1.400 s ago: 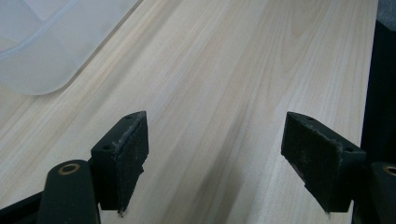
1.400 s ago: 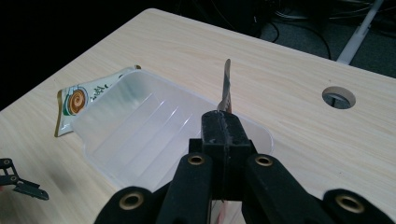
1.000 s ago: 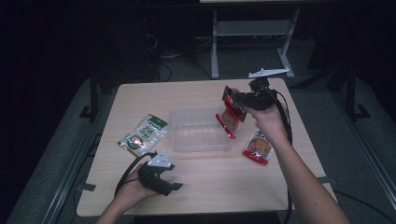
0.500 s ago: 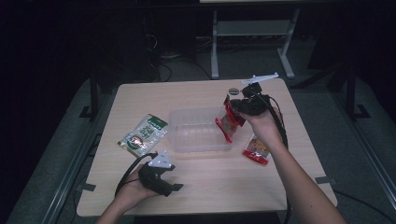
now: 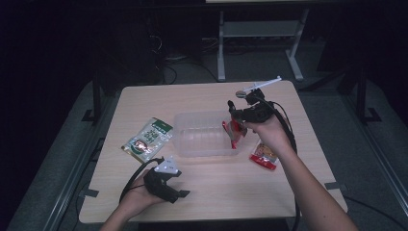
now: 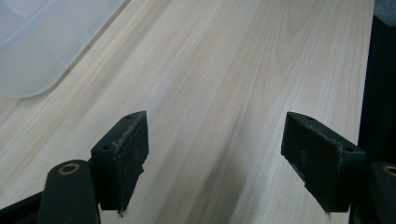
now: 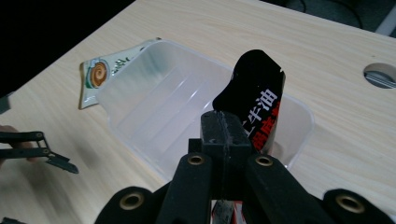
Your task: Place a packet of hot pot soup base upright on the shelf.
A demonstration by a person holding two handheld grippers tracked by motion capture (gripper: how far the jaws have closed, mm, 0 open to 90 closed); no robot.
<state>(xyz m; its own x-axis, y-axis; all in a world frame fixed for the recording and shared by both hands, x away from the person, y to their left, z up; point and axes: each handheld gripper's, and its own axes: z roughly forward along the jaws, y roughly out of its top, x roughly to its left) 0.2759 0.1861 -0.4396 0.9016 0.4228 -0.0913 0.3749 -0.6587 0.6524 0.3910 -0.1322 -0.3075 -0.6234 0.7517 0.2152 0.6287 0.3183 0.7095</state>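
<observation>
My right gripper (image 5: 235,126) is shut on a red and black snack packet (image 5: 234,135), which hangs upright over the right end of a clear plastic container (image 5: 192,144). In the right gripper view the closed jaws (image 7: 224,130) pinch the packet (image 7: 257,100) just above the container (image 7: 154,107); whether its lower edge touches the bottom is hidden. My left gripper (image 5: 184,194) rests low on the table near the front left, open and holding nothing. In the left gripper view its jaws (image 6: 224,158) stand wide apart over bare wood, with a corner of the container (image 6: 37,51) at the upper left.
A green snack packet (image 5: 147,139) lies left of the container, also seen as the green packet (image 7: 100,74) behind it. Another red packet (image 5: 264,156) lies on the wooden table (image 5: 226,197) right of the container. A round cable hole (image 7: 380,74) sits near the table's far edge.
My right gripper has carried the red and black packet leftward and down, from beside the container to over its right end. The left hand has stayed put.
</observation>
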